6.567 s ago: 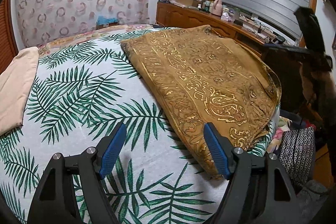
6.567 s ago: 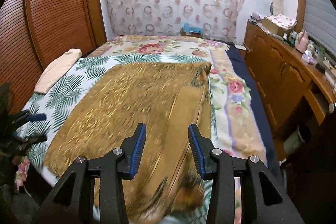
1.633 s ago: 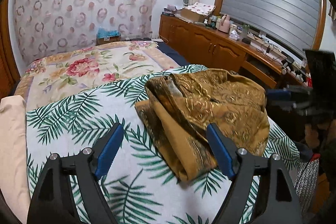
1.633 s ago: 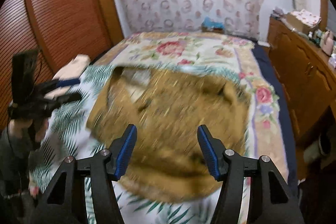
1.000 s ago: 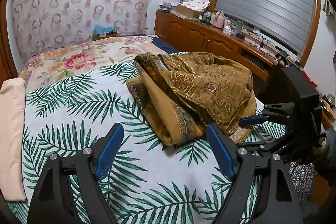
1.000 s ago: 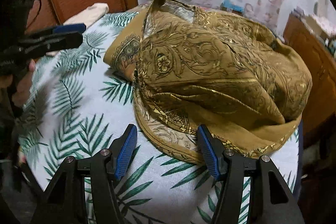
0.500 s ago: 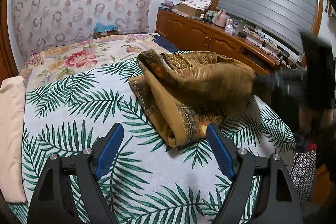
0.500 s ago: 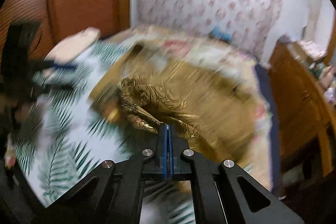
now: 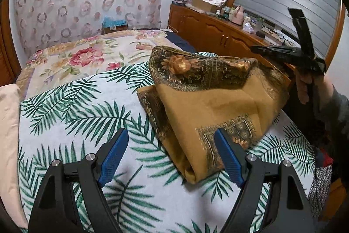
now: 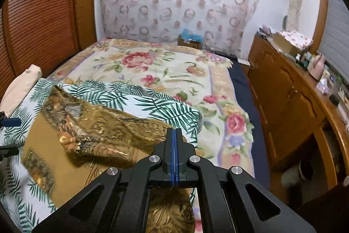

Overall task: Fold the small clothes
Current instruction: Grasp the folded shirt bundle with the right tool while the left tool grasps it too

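A golden-brown patterned cloth (image 9: 207,106) lies bunched and partly folded on the palm-leaf sheet (image 9: 76,113). Its plain underside faces up near me and a dark ornate border runs across the far side. My left gripper (image 9: 170,134) hovers open just in front of the cloth's near fold, and its right finger (image 9: 229,158) overlaps that edge. My right gripper (image 10: 174,132) is shut, its blue pads pressed together, with the cloth (image 10: 65,163) drawn up to it and hanging beneath. In the left wrist view the right gripper (image 9: 254,49) is raised at the cloth's far right edge, held by a hand.
A floral bedspread (image 10: 152,71) covers the far half of the bed. A beige pillow (image 10: 19,84) lies along the left side. A wooden dresser (image 10: 290,97) with small items stands to the right. A patterned bag (image 9: 322,185) sits by the bed's right edge.
My right gripper has shut on the cloth's edge and lifted it up and across, turning the plain underside upward. The left gripper has edged closer to the near fold.
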Motion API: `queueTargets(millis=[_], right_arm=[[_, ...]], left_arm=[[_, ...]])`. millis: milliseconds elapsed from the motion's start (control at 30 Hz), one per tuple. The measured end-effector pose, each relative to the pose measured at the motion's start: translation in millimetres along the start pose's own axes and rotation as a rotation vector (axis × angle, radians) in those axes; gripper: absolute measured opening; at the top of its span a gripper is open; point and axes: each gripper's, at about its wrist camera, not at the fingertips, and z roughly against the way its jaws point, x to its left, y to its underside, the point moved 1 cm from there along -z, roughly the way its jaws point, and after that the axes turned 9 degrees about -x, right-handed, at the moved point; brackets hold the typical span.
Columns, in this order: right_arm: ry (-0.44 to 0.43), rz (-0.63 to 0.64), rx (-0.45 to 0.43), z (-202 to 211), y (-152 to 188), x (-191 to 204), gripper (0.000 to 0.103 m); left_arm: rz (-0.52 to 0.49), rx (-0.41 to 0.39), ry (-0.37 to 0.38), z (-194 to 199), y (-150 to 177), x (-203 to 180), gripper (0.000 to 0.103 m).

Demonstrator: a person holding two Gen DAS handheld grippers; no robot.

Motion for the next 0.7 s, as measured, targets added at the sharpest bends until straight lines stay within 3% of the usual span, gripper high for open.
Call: queueTargets(millis=[133, 167, 200, 300, 367, 433, 500, 567, 700], right_arm=[[-0.006, -0.061, -0.038, 14.8, -8.8, -9.1, 0.002], [0.017, -0.058, -0.039, 19.2, -7.9, -11.1, 0.010], [0.027, -0.062, -0.038, 24.6, -5.3, -12.7, 0.026], [-0.008, -0.093, -0.037, 34.9, 1.8, -13.9, 0.056], [-0.066, -0.084, 0.004, 29.2, 9.9, -5.4, 0.059], [-0.067, -0.053, 0.041, 21.6, 17.9, 1.7, 0.059], [-0.069, -0.032, 0.083, 10.8, 24.0, 5.8, 0.059], [-0.068, -0.059, 0.111, -1.3, 25.7, -1.9, 0.059], [-0.128, -0.175, 0.141, -13.4, 21.0, -23.1, 0.059]], left_arm=[[-0.027, 0.019, 0.004, -17.3, -10.3, -4.3, 0.081], [-0.032, 0.024, 0.006, -21.4, -12.8, -4.9, 0.081], [-0.034, 0.029, 0.006, -27.1, -15.8, -5.4, 0.081], [-0.019, 0.034, -0.012, -46.0, -27.9, -1.9, 0.081], [-0.009, 0.019, -0.020, -53.4, -35.6, -0.4, 0.081], [-0.002, -0.004, -0.038, -60.9, -43.4, 3.9, 0.081], [-0.020, -0.006, -0.101, -70.7, -46.8, 10.6, 0.081], [-0.041, 0.022, -0.179, -82.2, -45.4, 18.7, 0.081], [-0.039, 0.075, -0.213, -90.3, -32.3, 32.8, 0.082]])
